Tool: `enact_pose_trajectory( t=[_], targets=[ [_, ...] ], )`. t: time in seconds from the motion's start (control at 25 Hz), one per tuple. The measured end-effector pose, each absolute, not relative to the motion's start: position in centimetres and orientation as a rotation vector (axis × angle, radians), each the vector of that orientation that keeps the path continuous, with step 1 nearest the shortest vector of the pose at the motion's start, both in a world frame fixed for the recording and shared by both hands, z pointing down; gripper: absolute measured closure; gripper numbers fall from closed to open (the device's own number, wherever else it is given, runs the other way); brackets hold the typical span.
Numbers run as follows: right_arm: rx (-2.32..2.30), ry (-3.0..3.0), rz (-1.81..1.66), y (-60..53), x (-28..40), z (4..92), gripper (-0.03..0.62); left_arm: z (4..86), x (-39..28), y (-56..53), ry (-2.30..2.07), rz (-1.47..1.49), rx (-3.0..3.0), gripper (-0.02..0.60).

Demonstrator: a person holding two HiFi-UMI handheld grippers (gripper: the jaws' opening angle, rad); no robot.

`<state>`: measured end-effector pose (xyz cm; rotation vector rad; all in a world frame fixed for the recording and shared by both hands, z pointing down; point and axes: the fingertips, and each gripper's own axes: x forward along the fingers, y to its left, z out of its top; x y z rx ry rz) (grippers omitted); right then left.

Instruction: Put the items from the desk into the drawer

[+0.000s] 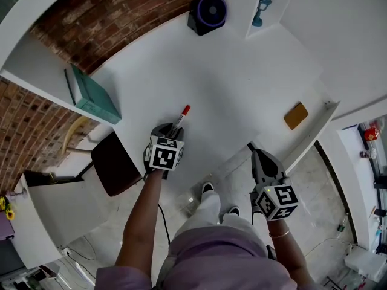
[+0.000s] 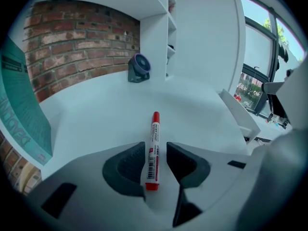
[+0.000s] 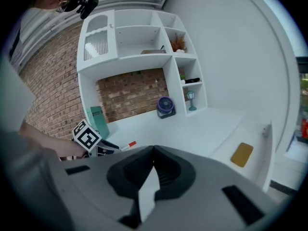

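Head view: left claw (image 1: pixel 171 133) grips a red marker (image 1: pixel 180 119). The capped end sticks out forward over the white surface (image 1: pixel 242 83), near the front edge. Right claw (image 1: pixel 259 159) hangs low beside the open drawer (image 1: pixel 311 135), carrying nothing, probably parked while the left does the carrying. A flat ochre pad (image 1: pixel 296 115) seems to lie inside the drawer. A small desk fan (image 1: pixel 208 12) stands at the back and a teal book (image 1: pixel 91 95) leans at the left. Both are well apart from the claws.

Left gripper view: left claw (image 2: pixel 155 147) is closed down onto the red marker (image 2: pixel 154 134). The barrel runs lengthwise between the pads, a grip that looks stable for transport. The fan (image 2: pixel 138 69) is far ahead.

Right gripper view: right claw (image 3: pixel 154 150) has its jaws pressed together with nothing between them. It faces the shelf unit (image 3: pixel 144 57), with the drawer's wall (image 3: pixel 265 134) and the ochre pad (image 3: pixel 241 154) off to the right. The left claw (image 3: pixel 103 149) shows at the left, with the marker (image 3: pixel 128 145) seemingly held clear of the surface.

Judgement: marker picked, the swing right to the drawer not yet made. The marker could roll on release if dropped from a height.
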<state>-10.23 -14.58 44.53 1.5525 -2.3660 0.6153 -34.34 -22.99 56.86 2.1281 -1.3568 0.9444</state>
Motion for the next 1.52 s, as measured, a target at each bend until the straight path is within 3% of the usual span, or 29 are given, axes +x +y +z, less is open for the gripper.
enact_pose_trajectory(
  t=[0.48,0.76,1.52],
  targets=[
    [1.568,-2.361,0.616,-14.5,-9.9,44.2,0.591,57.2,-34.2,-22.7,-1.308,0.897,2.079,0.453],
    [1.569,-2.356,0.613,-14.1,-9.8,44.3,0.591,57.2,-33.9,-22.5,-1.323,0.902,2.084,0.506],
    [1.621,-2.327,0.622,-12.6,-8.5,44.3,0.591,52.6,-30.9,-21.0,-1.343,0.823,2.212,0.515]
  ],
)
